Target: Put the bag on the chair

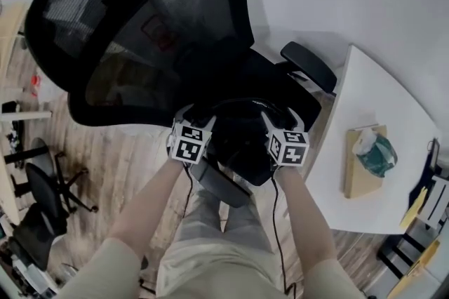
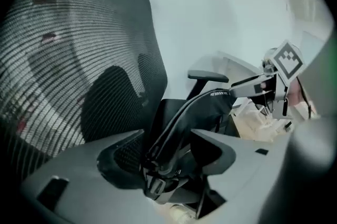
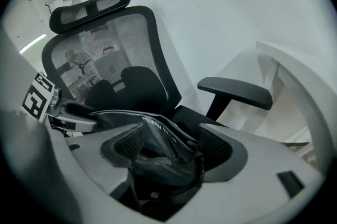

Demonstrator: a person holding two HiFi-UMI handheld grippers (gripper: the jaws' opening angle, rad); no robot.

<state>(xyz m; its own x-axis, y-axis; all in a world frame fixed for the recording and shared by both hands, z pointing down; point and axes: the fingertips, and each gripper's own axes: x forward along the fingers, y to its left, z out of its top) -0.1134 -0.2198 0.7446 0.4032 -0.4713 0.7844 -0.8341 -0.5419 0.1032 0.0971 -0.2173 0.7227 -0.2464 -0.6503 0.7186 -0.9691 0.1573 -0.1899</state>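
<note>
A black bag (image 1: 242,143) lies over the seat of a black mesh office chair (image 1: 140,31), in front of its backrest. My left gripper (image 1: 200,116) is at the bag's left end and my right gripper (image 1: 277,120) at its right end. In the left gripper view the jaws (image 2: 168,157) stand apart, and a black strap and buckle (image 2: 171,136) of the bag pass loosely between them. In the right gripper view the jaws (image 3: 171,152) also stand apart around the bag's lettered top edge (image 3: 158,131), and the pads do not press on it.
The chair's right armrest (image 1: 309,66) juts out beside a white table (image 1: 365,94). On the table lies a wooden board with a teal bundle (image 1: 375,154). Another black chair (image 1: 42,199) stands on the wooden floor at the left. A white wall is behind.
</note>
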